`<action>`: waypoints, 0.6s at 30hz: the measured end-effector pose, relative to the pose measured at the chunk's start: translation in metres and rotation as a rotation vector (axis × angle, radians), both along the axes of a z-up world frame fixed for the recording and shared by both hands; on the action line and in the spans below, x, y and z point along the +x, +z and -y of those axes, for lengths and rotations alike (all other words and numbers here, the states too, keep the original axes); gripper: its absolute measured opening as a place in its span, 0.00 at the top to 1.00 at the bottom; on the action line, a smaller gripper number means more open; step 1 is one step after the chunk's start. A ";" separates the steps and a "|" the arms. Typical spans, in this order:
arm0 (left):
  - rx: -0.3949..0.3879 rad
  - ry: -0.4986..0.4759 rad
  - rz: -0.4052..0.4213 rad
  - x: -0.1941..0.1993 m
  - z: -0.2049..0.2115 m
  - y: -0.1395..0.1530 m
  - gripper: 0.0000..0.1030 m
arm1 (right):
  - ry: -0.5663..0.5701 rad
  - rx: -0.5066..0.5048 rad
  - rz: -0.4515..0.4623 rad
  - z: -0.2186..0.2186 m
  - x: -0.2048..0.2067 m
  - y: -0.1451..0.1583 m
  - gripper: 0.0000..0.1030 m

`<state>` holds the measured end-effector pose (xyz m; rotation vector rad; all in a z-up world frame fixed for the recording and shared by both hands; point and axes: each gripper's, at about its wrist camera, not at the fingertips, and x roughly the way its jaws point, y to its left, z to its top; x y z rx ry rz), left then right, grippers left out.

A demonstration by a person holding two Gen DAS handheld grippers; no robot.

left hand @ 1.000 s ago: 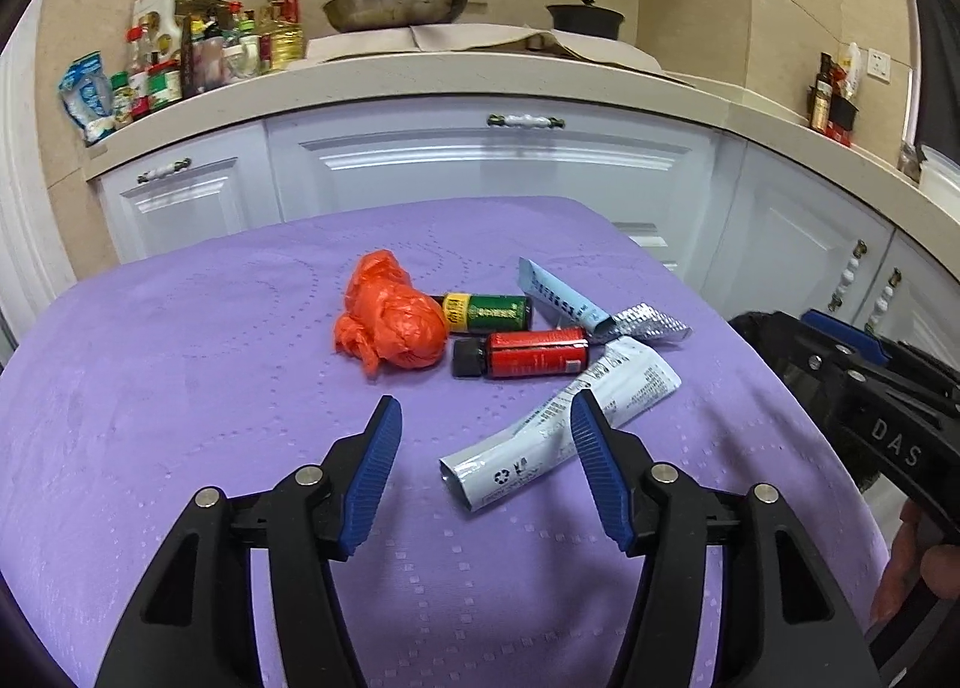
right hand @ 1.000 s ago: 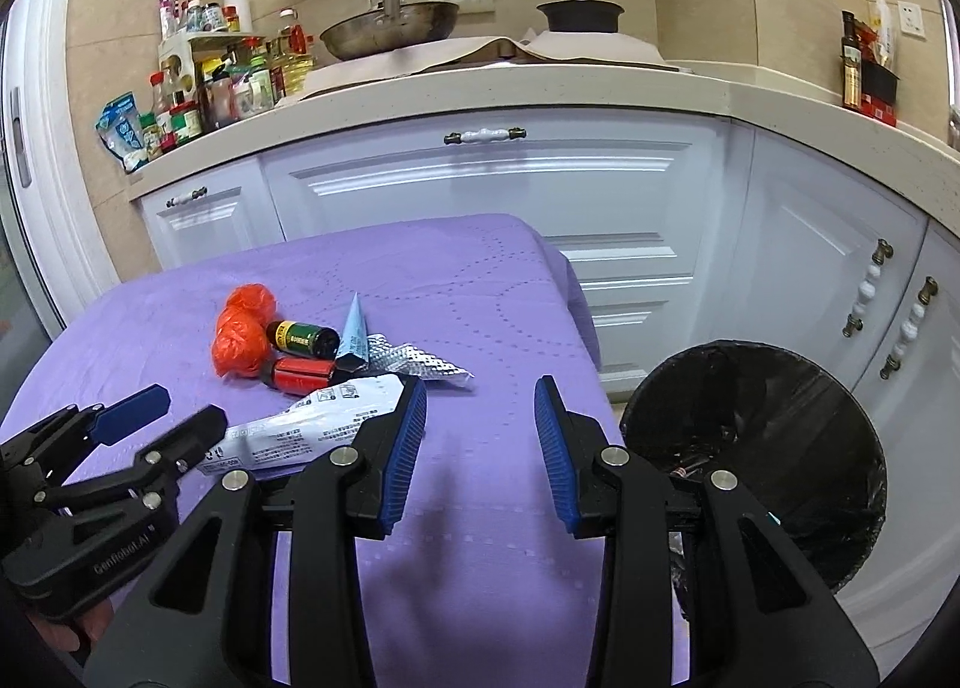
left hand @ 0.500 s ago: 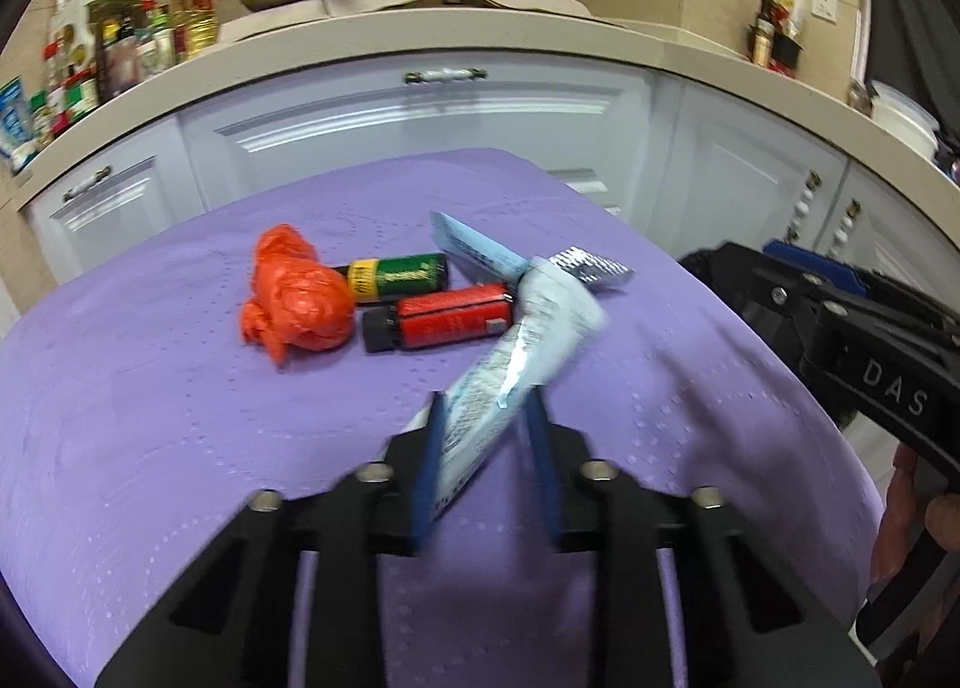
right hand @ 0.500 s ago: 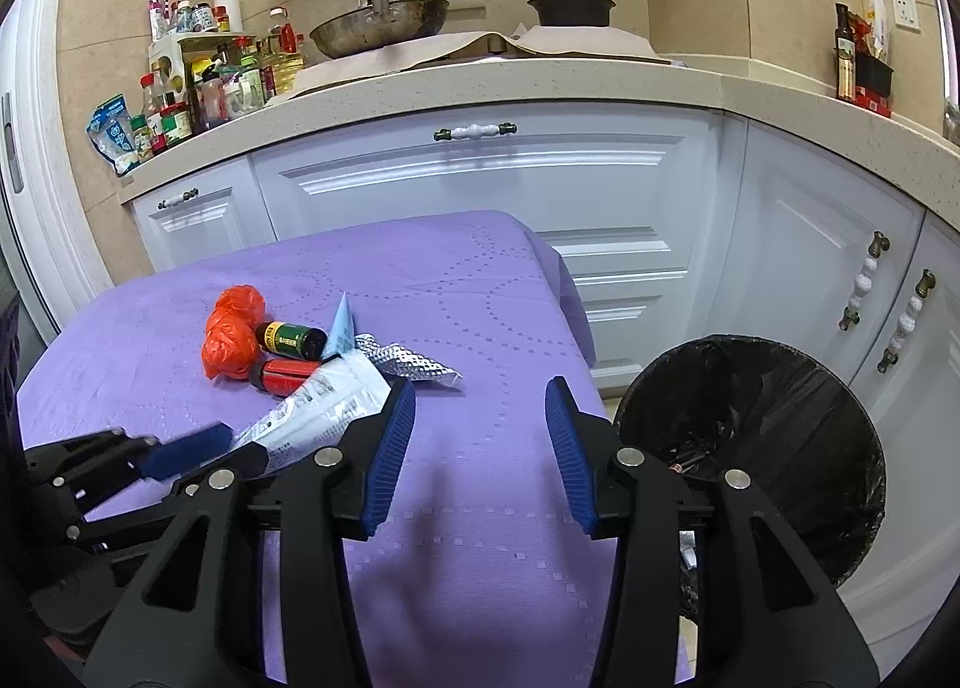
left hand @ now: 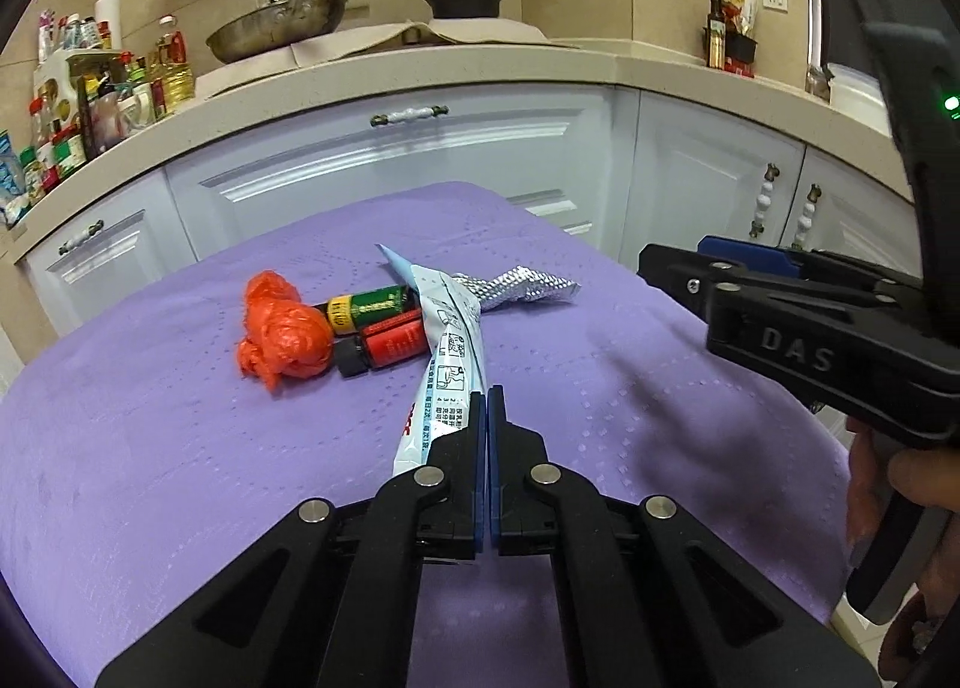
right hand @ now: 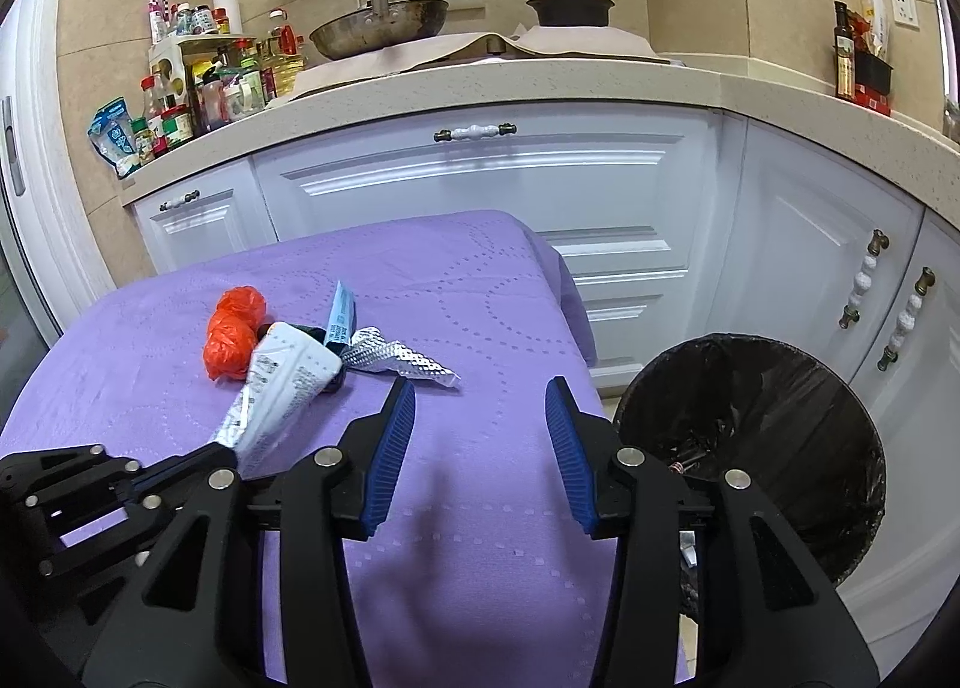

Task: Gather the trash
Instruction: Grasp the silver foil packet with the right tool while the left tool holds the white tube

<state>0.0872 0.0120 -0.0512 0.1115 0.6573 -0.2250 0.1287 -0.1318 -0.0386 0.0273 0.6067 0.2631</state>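
Right wrist view shows the purple-clothed table (right hand: 468,292), with the black-lined trash bin (right hand: 780,388) on the floor off its right edge and the right gripper (right hand: 480,436) hovering above that edge, fingers parted with nothing between them. Toward the table's far edge lie the orange plastic bag (left hand: 282,331), a foil wrapper (left hand: 522,289), a red bottle (left hand: 390,343) and a green bottle (left hand: 372,307). The left gripper (left hand: 485,406) is clamped on the near end of the white tube (left hand: 447,352), whose far end reaches over the bottles.
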 end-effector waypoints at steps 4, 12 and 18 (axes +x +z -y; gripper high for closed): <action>-0.014 0.037 0.023 -0.009 -0.010 0.008 0.99 | 0.011 -0.002 0.001 -0.007 -0.001 0.001 0.57; -0.051 0.167 0.054 -0.018 -0.052 0.019 0.99 | 0.067 -0.012 -0.007 -0.035 0.003 0.000 0.57; -0.052 0.257 0.062 -0.019 -0.085 0.021 0.99 | 0.108 -0.035 -0.012 -0.060 0.012 -0.004 0.57</action>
